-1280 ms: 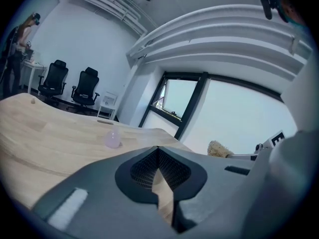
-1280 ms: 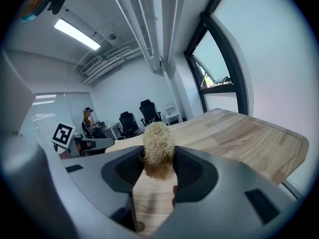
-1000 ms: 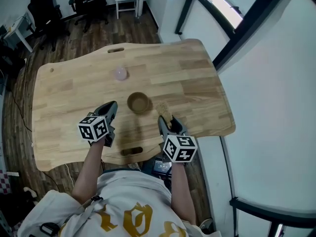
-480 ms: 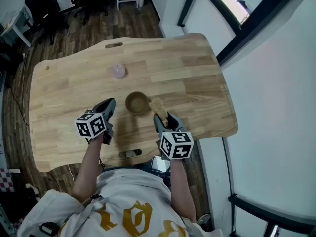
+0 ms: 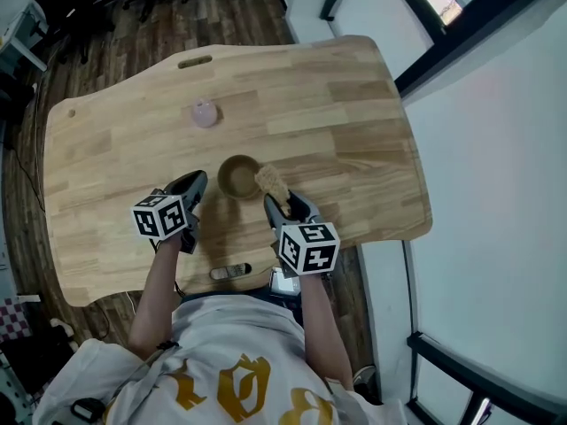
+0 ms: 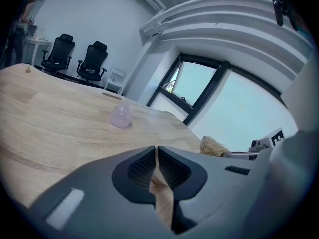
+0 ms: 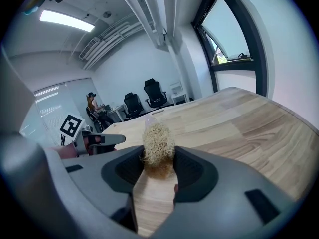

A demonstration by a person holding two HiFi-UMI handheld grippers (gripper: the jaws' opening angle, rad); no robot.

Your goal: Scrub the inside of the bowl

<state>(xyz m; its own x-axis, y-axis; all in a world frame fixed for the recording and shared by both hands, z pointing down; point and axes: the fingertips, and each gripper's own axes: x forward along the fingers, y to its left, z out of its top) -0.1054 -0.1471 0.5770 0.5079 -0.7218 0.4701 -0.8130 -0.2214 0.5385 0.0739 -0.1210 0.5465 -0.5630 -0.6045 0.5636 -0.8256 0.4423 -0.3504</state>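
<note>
1. Head view shows the big wooden table [image 5: 337, 104] under both tongs. It looks the same as it did a second ago.
2. The brown bowl [image 5: 237, 175] sits on the table just ahead of the tongs, between their tips. It has not moved from its spot on the table.
3. The left tongs [image 5: 197, 182] are pressed together with nothing in them. Their tips are just to the left of the bowl, where they were before. I cannot tell if they touch it.
4. The right tongs [image 5: 282, 204] are pinching a fuzzy tan scrubber [image 5: 270, 182]. This is the big change. A second ago the scrubber lay on the table just ahead of these tongs.
5. The scrubber now sticks up from the tips of the right tongs, right at the bowl's right edge. It is not down inside the bowl yet. I think the tool is ready and the scrubbing has not begun. The scrubber would need to go down into the bowl first.
6. A small pink thing [image 5: 205, 113] sits well ahead of the left tongs. Nothing is touching it.
</note>
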